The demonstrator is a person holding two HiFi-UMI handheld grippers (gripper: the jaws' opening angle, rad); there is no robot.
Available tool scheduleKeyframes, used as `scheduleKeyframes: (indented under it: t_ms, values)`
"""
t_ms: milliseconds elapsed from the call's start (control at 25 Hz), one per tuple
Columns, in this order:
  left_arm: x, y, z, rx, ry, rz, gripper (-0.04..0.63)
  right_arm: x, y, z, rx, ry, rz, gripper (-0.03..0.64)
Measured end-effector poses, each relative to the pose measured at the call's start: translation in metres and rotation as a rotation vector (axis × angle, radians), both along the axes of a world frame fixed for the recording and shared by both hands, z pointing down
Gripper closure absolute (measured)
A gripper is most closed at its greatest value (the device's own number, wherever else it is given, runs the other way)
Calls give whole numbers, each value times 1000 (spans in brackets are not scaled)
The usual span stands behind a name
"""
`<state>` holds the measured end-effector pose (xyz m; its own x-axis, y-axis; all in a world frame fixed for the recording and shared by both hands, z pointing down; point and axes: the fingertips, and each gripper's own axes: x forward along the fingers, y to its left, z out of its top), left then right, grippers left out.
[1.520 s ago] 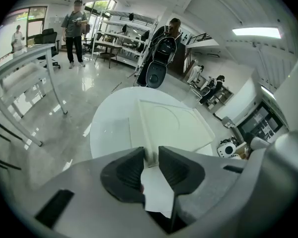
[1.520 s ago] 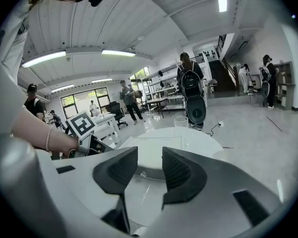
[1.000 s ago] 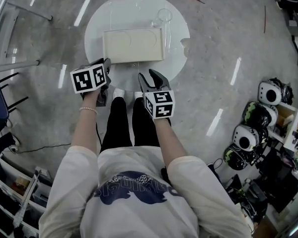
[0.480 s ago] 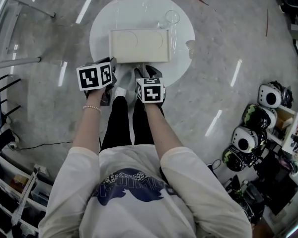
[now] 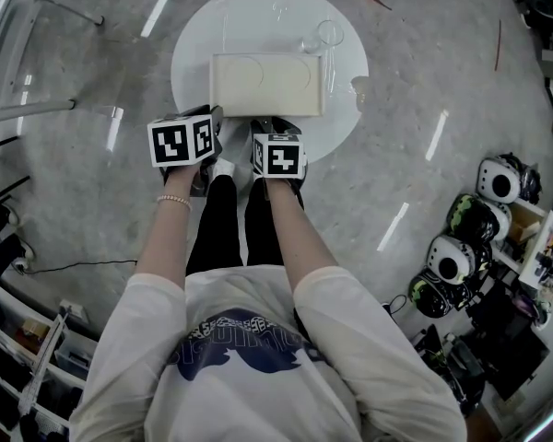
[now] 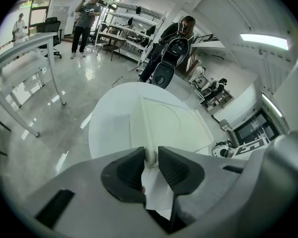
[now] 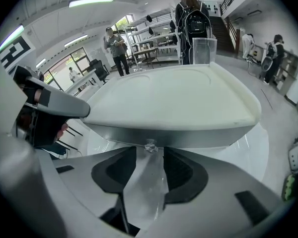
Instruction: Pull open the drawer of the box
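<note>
Against the frame of a second ago, we find that the right gripper (image 7: 150,152) has come forward from over the person's legs to the front of the cream rectangular plastic box (image 5: 267,83), and now sits just beside the left gripper (image 6: 150,153); the left gripper has kept its post at the box's near left corner.

The box lies about the middle of the round white surface (image 5: 258,12); a clear plastic cup (image 5: 329,33) stands near its far right corner; the drawer is shut, so we cannot tell what the box holds.

The box has rounded corners and a top with two shallow round hollows; its silver-grey drawer front (image 7: 198,135) sits flush under the top, with a small clear knob (image 7: 150,146) at its middle.

The left gripper is closed on the box's corner edge, a pad on either side of it; the right gripper's jaws stand apart, with the knob just at their tips and not pinched.
</note>
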<state>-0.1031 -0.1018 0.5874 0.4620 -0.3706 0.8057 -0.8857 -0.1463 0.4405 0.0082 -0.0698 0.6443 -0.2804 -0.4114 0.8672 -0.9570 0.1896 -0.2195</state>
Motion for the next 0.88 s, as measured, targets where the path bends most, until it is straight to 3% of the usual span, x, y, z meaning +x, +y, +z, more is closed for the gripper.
scheduleKeyframes:
  t_ms: [520,600,880]
  values:
    - [0,-1,0,-9,7,18,500,4,-3,3,-44,41,34,508]
    - [0,0,0,-13,6,22,500,2,-2,2,-46,51,25,542]
    - [0,-1,-1,-17,2,33,500,1,-3,1,-46,57,1,549]
